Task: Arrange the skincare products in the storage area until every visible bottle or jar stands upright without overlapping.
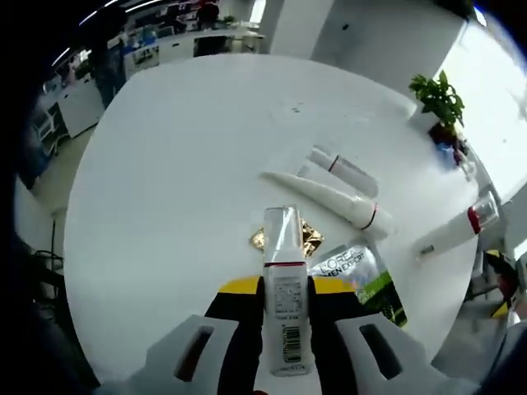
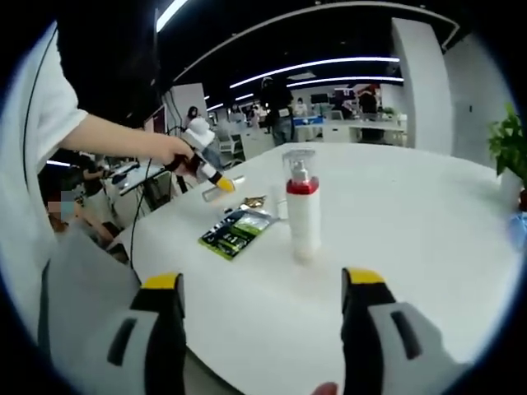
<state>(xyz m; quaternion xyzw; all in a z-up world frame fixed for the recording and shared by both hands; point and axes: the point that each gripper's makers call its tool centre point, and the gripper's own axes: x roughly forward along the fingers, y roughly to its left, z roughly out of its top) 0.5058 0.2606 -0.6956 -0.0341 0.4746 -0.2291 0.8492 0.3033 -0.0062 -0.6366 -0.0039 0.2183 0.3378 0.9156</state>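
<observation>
White and round, the counter [image 1: 165, 206] sits in an open office with desks and ceiling strip lights behind it. From the left gripper [image 1: 280, 350], whose yellow-tipped jaws are closed on a tube [image 1: 284, 296] with a barcode label and clear cap, the tube runs straight out along the jaws, cap away from the camera; held low on its body like this, it looks ready to be tipped and set on end. Just past its cap lies a gold wrapper [image 1: 309, 239] and, beside that, a flat green-and-grey sachet [image 1: 362, 276]. Farther out two more tubes lie on their sides: a long white tube [image 1: 329, 199] with a red band, and a shorter one [image 1: 344, 170] near it, apparently touching, so both would need standing up. A potted plant [image 1: 438, 103] stands near the far edge. The right gripper [image 2: 263, 321] hangs wide open and empty near the counter's edge, facing a pump bottle [image 2: 302, 214] with a red collar that stands upright, well apart from the jaws; that one seems finished. To its left lies the sachet [image 2: 235, 233], and beyond it the person's hand [image 2: 169, 152] carries the left gripper.
</observation>
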